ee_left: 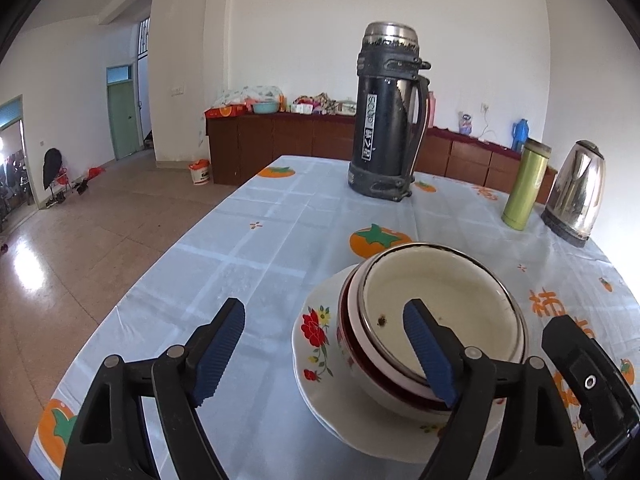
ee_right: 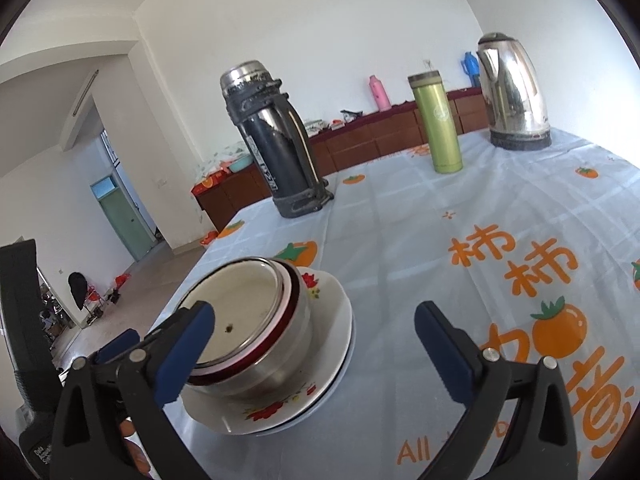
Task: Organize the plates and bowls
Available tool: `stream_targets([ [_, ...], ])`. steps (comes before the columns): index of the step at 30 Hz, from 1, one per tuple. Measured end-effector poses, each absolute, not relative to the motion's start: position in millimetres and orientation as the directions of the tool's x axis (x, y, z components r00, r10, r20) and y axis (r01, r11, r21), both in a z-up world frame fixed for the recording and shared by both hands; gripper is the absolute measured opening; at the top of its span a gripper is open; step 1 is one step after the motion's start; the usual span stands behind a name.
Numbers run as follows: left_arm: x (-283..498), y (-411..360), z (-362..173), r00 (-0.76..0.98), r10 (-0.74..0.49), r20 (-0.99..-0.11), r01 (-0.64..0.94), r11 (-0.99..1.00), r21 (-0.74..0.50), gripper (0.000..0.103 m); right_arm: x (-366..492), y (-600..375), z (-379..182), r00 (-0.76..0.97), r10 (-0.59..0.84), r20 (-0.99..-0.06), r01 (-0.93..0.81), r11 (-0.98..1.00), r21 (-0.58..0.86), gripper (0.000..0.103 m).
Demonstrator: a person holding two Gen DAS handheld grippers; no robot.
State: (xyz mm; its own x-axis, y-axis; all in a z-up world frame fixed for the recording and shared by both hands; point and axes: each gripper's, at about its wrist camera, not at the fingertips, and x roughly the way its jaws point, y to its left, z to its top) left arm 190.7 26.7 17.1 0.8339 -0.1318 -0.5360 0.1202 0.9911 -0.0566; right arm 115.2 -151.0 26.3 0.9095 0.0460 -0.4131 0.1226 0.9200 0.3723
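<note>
The bowls [ee_left: 436,320] sit nested on a stack of floral plates [ee_left: 320,344] at the near edge of my table [ee_left: 280,220], which wears a pale blue cloth printed with orange persimmons. The top bowl is cream inside with a metal rim; a red-banded one shows beneath it, and from the right wrist view the lowest has a steel wall. Far across the table I see a tall dark vacuum flask [ee_left: 386,120] on the left, then a steel electric kettle [ee_left: 576,196] on the far right, with a slim green thermos [ee_left: 524,186] just beside it. My left gripper [ee_left: 328,348] is released, jaws wide, its right pad over the bowl's mouth and nothing pressed between. My right gripper [ee_right: 316,354] is spread wide too, its left pad at the bowl's near rim, grasping nothing.
</note>
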Motion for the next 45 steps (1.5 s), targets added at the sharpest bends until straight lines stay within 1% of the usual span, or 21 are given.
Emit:
stream_targets([
  [7, 176, 26, 20, 0.859, -0.129, -0.495, 0.125, 0.991, -0.041, 0.085, 101, -143, 31, 0.929, 0.022, -0.371, 0.113, 0.934, 0.339, 0.102],
  [21, 148, 33, 23, 0.904, -0.141, -0.405, 0.128, 0.990, -0.058, 0.086, 74, -131, 38, 0.957, -0.017, -0.288, 0.103, 0.952, 0.288, 0.103],
  [31, 124, 36, 25, 0.917, -0.130, -0.376, 0.125, 0.991, -0.036, 0.086, 58, -131, 37, 0.959, -0.017, -0.282, 0.104, 0.950, 0.296, 0.103],
  [38, 107, 39, 25, 0.921, -0.144, -0.363, 0.141, 0.989, -0.035, 0.086, 42, -126, 37, 0.962, -0.020, -0.271, 0.101, 0.952, 0.288, 0.103],
  [45, 87, 40, 23, 0.933, -0.139, -0.331, 0.146, 0.989, -0.003, 0.086, 13, -120, 42, 0.972, -0.054, -0.228, 0.116, 0.958, 0.264, 0.103],
])
